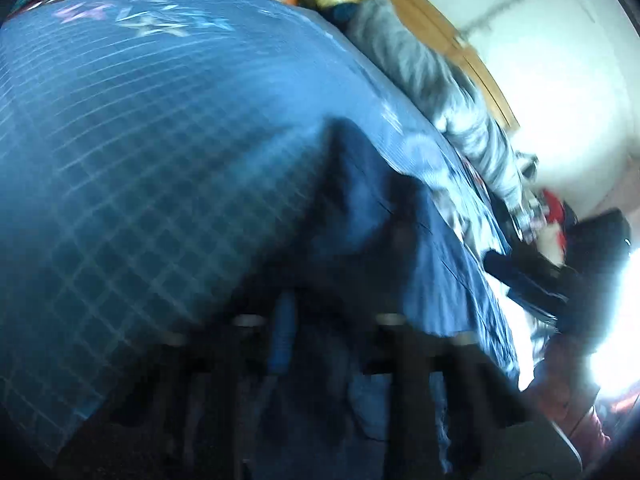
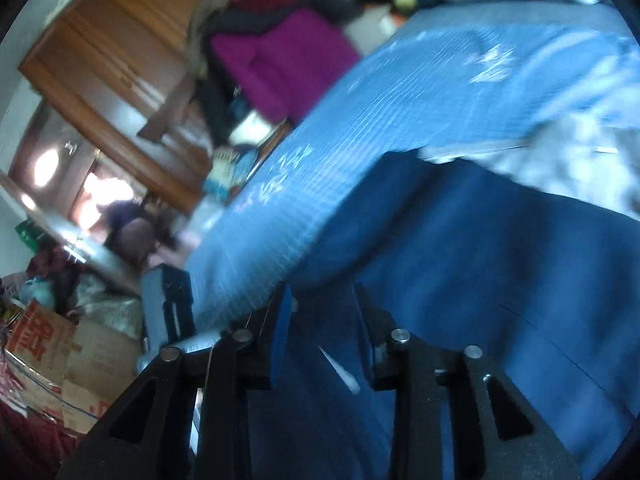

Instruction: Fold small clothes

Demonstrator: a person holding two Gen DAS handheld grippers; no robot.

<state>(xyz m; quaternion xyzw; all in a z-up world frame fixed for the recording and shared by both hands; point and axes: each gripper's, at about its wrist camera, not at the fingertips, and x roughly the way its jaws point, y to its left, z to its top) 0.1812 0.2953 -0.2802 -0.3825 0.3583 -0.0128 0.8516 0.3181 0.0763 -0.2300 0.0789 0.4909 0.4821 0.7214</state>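
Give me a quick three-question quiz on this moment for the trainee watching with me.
1. True or false: the dark blue garment lies on a bare wooden tabletop.
2. What is between the fingers of the right gripper? A: nothing. B: dark blue cloth. C: a grey towel.
3. Fill in: in the right wrist view, the soft bulky item beyond the far edge of the gridded mat is coloured ____.

Key: 1 false, it lies on the blue gridded mat. 2 B. 3 purple.
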